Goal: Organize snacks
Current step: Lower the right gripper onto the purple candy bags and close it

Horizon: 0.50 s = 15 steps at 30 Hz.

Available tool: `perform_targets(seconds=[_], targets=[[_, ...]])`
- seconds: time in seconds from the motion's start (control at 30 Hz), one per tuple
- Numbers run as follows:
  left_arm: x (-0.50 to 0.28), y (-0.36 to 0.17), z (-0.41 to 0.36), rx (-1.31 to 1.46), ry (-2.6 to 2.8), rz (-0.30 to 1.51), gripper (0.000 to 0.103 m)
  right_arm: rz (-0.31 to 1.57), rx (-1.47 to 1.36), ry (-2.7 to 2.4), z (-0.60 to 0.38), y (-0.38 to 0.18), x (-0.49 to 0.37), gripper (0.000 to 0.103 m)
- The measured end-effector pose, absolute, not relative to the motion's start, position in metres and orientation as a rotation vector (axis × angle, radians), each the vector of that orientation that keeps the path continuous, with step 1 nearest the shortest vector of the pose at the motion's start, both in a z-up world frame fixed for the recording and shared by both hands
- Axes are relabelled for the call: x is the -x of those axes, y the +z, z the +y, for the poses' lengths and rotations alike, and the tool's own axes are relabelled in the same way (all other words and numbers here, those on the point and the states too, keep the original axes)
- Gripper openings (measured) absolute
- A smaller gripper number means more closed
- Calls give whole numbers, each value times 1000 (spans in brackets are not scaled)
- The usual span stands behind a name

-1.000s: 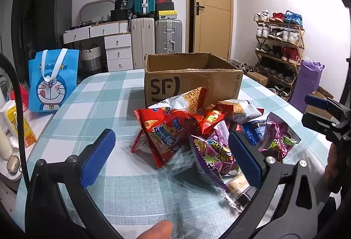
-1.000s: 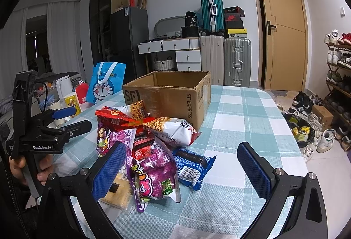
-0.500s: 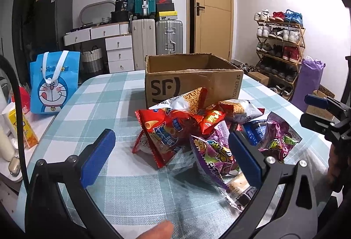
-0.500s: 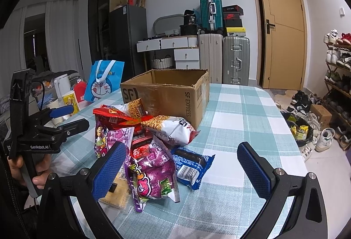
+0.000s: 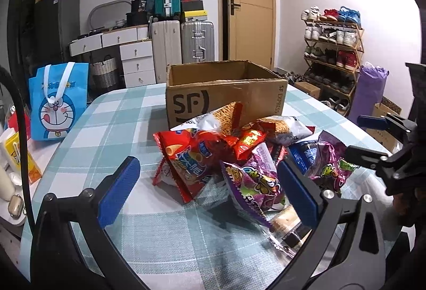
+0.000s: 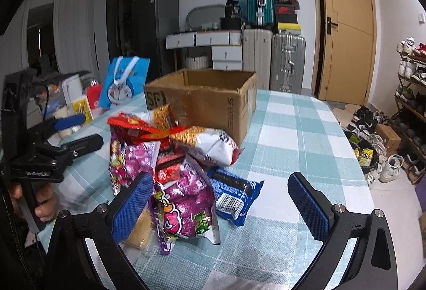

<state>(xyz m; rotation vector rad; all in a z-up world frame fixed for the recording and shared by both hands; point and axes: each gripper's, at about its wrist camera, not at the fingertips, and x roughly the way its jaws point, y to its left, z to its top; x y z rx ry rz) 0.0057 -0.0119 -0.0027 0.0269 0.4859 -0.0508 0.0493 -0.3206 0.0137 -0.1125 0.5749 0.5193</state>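
Left claw (image 5: 207, 193): wide open, blue pads apart, nothing gripped; hovering over the near side of the snack pile; right pad in front of the purple candy bag.
Right claw (image 6: 221, 203): wide open, empty; left pad just in front of the purple bag on its side, right pad over bare cloth.
Snack pile (image 5: 234, 157): heaped on the tabletop directly before the cardboard box, rear bags leaning on its front wall.
Cardboard box (image 5: 226, 93): open-topped, upright, mid-tabletop, beyond the pile; interior mostly hidden by the near wall.
Red chip bag (image 5: 191, 157): left edge of the pile, tilted, one corner on the cloth.
Purple candy bag (image 5: 255, 183): front of the pile, lying over a clear-wrapped biscuit pack.
Blue wrapper (image 6: 234, 194): flat on the cloth at the pile's right side, apart from the box.
Open room: broad bare checked tabletop (image 6: 293, 135) right of the pile and box; another bare stretch left of the red bag.
Edges: tabletop's left edge near a blue cartoon tote (image 5: 57, 101); right edge dropping off toward a shoe rack (image 5: 332, 50) and shoes on the floor.
Hidden or unclear: lower bags in the heap covered by upper ones; biscuit pack partly behind the claw pads; print on most bags unreadable; items left of the tote blurred.
Hand (image 6: 44, 199): wrapped round the left claw's handle, at frame edge.
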Motion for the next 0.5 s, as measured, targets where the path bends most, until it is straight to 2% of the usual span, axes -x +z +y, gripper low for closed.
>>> perform_targets(seconds=[0.4, 0.5], targets=[[-19, -11, -34, -131, -71, 560, 103, 643, 124, 576, -315, 5, -54, 102], [-23, -13, -38, -125, -94, 576, 103, 661, 147, 604, -310, 2, -53, 95]])
